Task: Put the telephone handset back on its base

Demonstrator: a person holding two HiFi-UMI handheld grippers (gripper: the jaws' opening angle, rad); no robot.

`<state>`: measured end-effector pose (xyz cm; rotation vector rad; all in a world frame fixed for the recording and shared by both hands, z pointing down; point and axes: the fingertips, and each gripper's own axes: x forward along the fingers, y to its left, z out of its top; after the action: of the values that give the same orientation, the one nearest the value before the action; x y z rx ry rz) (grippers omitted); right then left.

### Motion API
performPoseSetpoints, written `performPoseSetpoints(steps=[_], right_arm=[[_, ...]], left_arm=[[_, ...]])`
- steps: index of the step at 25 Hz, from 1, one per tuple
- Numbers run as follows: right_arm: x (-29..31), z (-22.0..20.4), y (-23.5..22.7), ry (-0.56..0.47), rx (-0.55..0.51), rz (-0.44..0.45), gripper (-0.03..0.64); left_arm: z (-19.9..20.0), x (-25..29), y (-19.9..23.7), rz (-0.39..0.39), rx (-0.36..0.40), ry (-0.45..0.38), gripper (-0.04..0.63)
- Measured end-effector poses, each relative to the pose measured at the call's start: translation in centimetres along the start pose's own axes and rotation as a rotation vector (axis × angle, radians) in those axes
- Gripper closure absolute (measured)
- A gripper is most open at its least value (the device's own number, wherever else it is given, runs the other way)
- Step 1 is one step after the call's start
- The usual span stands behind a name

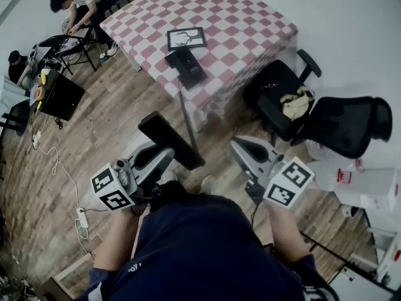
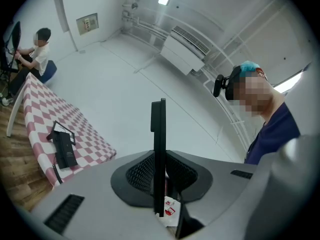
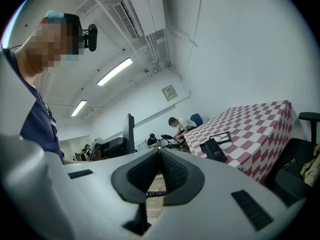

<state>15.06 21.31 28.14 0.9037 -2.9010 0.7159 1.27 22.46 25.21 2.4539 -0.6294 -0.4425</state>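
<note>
**Handset in the left grip, base well off at 12 o'clock**

The left hand-held gripper (image 1: 156, 160) is clamping the handset (image 1: 170, 140); in its own view the pads are pressing on both flat faces of the thin black slab, which is standing edge-on and upright between them. The right hand-held gripper (image 1: 250, 150) is hanging beside it at 3 o'clock, jaws closed together with nothing between them.

The base (image 1: 186, 66) is sitting near the front edge of the checkered tabletop (image 1: 244, 24), at 12 o'clock from the handset and well apart from it. A thin cord (image 1: 186, 115) seems to be running from the base down toward the handset.

This is looking like the carry step: handset gripped, not yet over the base. The next move is calling for bringing the left gripper toward 12 o'clock, turning the handset flat and lengthwise along the cradle, lowering it until it is seating, then letting go.
</note>
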Motion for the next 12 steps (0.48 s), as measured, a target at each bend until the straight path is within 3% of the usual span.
performPoseSetpoints(steps=[12], right_arm=[[0.7,-0.7,-1.6,0.047,0.020,-0.001,0.600]], left_arm=[[-0.3,0.4,1.5,0.022,-0.016,-0.004,0.503]])
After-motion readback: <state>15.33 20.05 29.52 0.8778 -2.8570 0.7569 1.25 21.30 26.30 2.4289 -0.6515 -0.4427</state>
